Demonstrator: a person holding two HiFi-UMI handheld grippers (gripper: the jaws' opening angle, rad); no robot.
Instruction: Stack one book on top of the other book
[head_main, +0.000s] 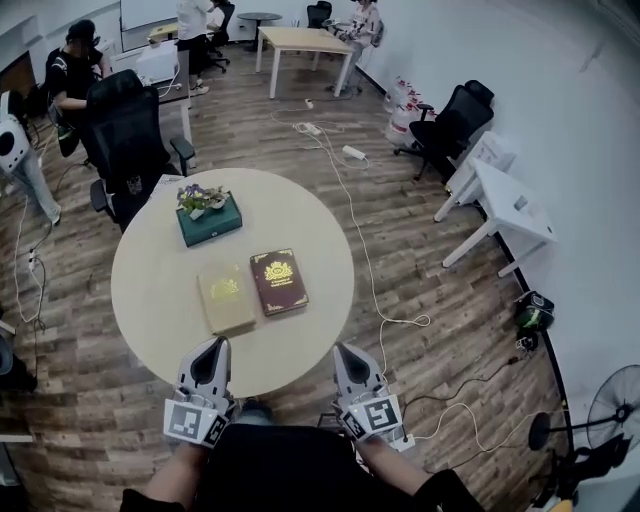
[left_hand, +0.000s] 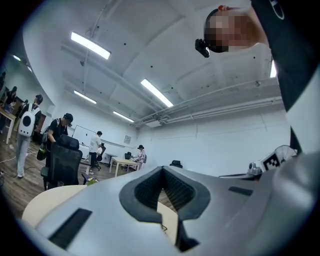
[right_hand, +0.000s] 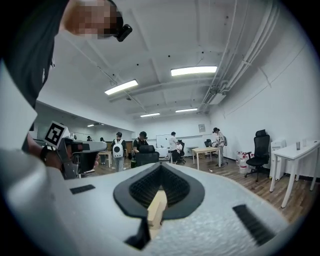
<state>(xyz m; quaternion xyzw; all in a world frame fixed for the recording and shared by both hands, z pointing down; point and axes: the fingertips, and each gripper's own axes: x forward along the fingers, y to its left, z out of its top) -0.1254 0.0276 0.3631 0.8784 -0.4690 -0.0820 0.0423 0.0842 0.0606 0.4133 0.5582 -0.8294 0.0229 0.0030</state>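
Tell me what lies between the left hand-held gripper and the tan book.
Only bare table, in the head view, separates left hand-held gripper from tan book.

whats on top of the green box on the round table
A small bunch of flowers sits on the green box, toward its far end. The lid beneath them is covered; whether they stand in a pot is too small to tell.

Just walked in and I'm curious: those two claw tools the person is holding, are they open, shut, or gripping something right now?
Left gripper: shut, holding nothing.
Right gripper: shut, holding nothing.
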